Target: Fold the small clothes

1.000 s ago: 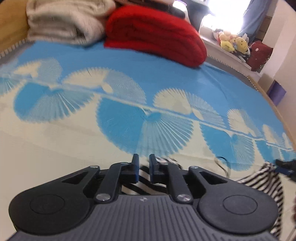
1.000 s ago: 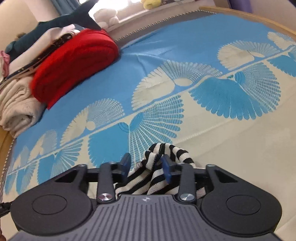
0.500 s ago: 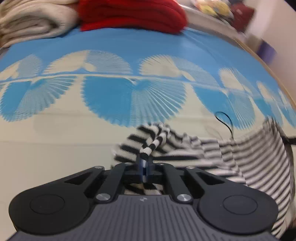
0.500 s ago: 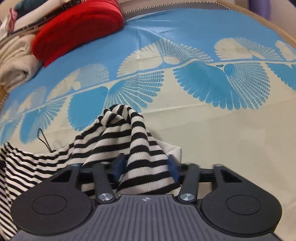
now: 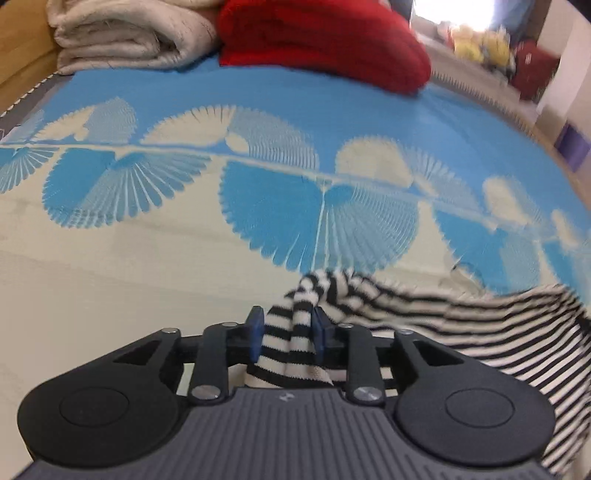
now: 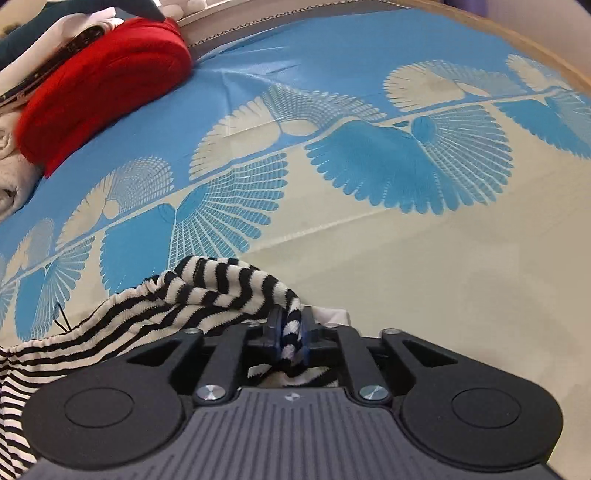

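A small black-and-white striped garment (image 5: 461,317) lies bunched on the blue and cream bedspread (image 5: 184,258). My left gripper (image 5: 287,330) has its blue fingers parted around a fold of the striped cloth, with the cloth filling the gap. My right gripper (image 6: 291,332) is shut on another fold of the striped garment (image 6: 166,306), which trails off to the left. The cloth stretches between the two grippers. Part of the garment is hidden under both gripper bodies.
A folded red blanket (image 5: 317,40) and a cream blanket (image 5: 125,33) are stacked at the far edge of the bed; the red one also shows in the right wrist view (image 6: 99,85). Stuffed toys (image 5: 480,40) sit beyond. A wooden bed frame (image 6: 517,48) borders the mattress.
My right gripper has closed tight on the striped fold. My left gripper, pinched shut half a second ago, now has its fingers wider apart around the cloth. The garment has been lifted and spread.
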A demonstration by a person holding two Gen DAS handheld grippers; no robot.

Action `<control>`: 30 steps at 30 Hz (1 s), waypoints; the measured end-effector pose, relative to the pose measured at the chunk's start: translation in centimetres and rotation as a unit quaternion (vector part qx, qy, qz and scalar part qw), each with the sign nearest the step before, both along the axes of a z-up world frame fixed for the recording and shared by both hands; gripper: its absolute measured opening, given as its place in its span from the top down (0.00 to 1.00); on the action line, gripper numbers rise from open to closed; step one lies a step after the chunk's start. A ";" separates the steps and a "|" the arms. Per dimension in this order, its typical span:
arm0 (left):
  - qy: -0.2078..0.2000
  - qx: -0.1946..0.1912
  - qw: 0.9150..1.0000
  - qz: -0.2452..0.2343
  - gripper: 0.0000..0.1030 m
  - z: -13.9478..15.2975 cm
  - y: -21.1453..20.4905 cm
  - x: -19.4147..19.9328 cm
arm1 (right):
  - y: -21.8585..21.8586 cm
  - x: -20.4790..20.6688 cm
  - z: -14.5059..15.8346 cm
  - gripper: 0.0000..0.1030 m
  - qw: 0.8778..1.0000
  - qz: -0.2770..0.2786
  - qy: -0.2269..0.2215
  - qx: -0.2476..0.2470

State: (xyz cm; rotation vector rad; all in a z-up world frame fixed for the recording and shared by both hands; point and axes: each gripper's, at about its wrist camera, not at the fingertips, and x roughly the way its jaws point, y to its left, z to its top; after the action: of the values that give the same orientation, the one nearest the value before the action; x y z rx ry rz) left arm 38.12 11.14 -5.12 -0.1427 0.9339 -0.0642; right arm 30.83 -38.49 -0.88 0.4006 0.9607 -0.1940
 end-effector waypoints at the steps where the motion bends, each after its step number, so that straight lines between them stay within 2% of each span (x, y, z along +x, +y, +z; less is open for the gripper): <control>1: -0.008 -0.017 1.000 -0.001 0.60 0.7 0.6 -0.7 | 0.0 -0.4 0.7 0.73 1.000 -0.002 -0.008 -0.002; 3: -0.010 -0.031 0.999 -0.014 0.58 1.7 0.9 -1.7 | 0.0 -1.6 2.4 0.60 0.999 0.005 -0.032 -0.006; 5: 0.007 -0.034 0.999 -0.042 0.57 2.0 0.9 -3.1 | -0.1 -3.0 3.5 0.57 0.999 0.026 -0.045 -0.005; 7: 0.040 -0.028 0.996 -0.077 0.51 1.5 0.6 -4.6 | 0.0 -4.8 4.3 0.57 0.998 0.055 -0.040 -0.004; 10: 0.083 0.004 0.992 -0.100 0.50 0.2 1.1 -6.5 | -0.3 -7.4 4.3 0.55 0.997 0.080 -0.012 -0.010; 12: 0.107 -0.008 0.989 -0.102 0.48 -0.6 2.1 -7.4 | -0.9 -8.9 3.9 0.54 0.996 0.087 0.009 0.001; 18: 0.183 -0.040 0.977 -0.104 0.48 -4.2 3.6 -8.9 | -1.8 -12.2 1.0 0.53 0.991 0.099 0.080 0.049; 20: 0.197 -0.061 0.973 -0.104 0.48 -5.1 3.3 -9.1 | -1.6 -12.9 0.3 0.53 0.989 0.101 0.097 0.054; 23: 0.204 -0.056 0.972 -0.102 0.49 -6.1 2.6 -9.2 | -1.2 -13.4 -0.6 0.53 0.988 0.096 0.109 0.053; 24: 0.206 -0.052 0.972 -0.103 0.58 -6.2 2.4 -9.2 | -1.0 -13.5 -0.7 0.54 0.988 0.094 0.111 0.050; 25: 0.204 -0.051 0.972 -0.108 0.88 -6.1 2.3 -9.2 | -1.0 -13.5 -0.7 0.57 0.988 0.092 0.111 0.048; 26: 0.197 -0.052 0.973 -0.109 0.99 -5.8 2.4 -9.2 | -1.0 -13.5 -0.5 0.74 0.989 0.090 0.108 0.046; 27: 0.184 -0.054 0.976 -0.103 0.99 -5.1 2.8 -9.2 | -1.1 -13.6 0.0 0.83 0.990 0.088 0.101 0.046; 30: 0.135 -0.056 0.986 -0.082 0.99 -2.0 4.7 -9.8 | -2.6 -14.0 2.3 0.87 0.993 0.057 0.066 0.075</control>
State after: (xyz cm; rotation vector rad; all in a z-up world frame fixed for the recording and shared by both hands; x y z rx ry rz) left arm 28.34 15.88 -7.16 -0.1811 1.2115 -0.2538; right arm 16.84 -41.05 1.44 0.4740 1.1289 -0.0456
